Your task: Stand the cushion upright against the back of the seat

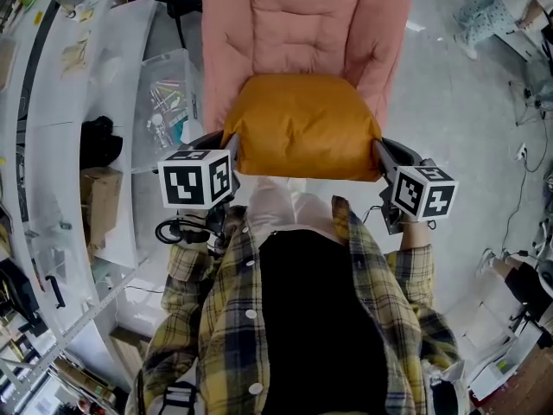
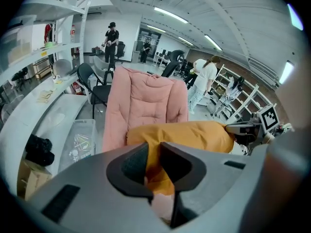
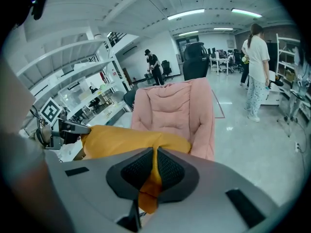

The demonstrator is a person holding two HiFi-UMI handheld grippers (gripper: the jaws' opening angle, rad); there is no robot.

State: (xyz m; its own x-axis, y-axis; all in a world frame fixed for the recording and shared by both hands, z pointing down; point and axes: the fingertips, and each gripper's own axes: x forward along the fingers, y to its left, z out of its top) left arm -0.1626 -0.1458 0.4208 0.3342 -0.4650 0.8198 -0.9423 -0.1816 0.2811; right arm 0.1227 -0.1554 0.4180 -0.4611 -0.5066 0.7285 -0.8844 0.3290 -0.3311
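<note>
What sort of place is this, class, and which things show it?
Probably an open-plan workshop or lab: long white workbenches, metal shelving racks, ceiling strip lights and scattered office chairs.

Mustard-yellow plump fabric cushion [image 1: 302,128]: roughly square, smooth, slightly creased. It is off the seat pad, broad face up and near edge towards the person. Left gripper [image 1: 226,145] pinches its near-left corner and right gripper [image 1: 380,151] its near-right corner, fabric clamped between both sets of jaws. Pink quilted padded chair [image 1: 294,24]: upright backrest with raised side bolsters, directly behind the cushion. The cushion covers the backrest's lower part; contact can't be confirmed.
</note>
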